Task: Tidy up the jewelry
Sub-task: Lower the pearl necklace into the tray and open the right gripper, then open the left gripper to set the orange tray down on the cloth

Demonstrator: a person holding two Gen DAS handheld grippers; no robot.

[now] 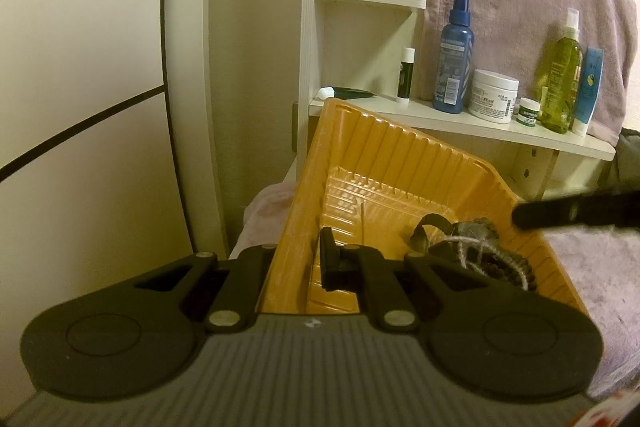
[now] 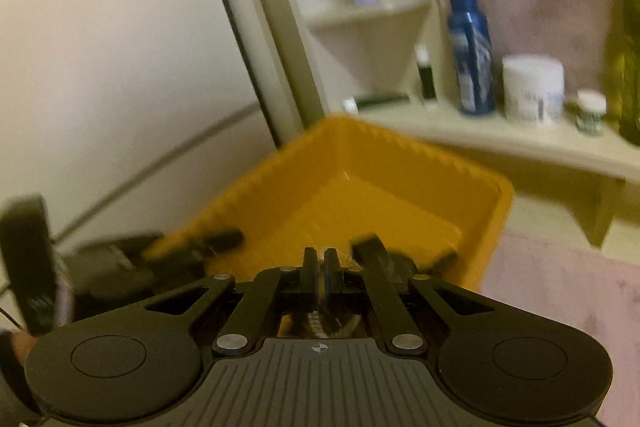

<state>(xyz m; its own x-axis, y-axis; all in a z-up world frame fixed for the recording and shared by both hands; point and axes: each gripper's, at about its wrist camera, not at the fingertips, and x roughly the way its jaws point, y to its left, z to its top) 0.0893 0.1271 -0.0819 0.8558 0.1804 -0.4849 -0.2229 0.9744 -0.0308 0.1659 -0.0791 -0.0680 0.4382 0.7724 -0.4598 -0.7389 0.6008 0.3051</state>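
Orange ribbed plastic tray, wall clamped by left gripper; beaded, corded jewelry inside; right gripper pinched together, empty.

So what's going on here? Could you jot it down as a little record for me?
Setting: white shelf with toiletries, pink towel behind
Container: orange tray, tilted
Contents: tangled jewelry in the tray's lower right corner
Left gripper: shut on the tray's near wall, one finger inside, one outside
Right gripper: shut, over the tray's near edge; whether it grips anything is unclear
Right view: blurred
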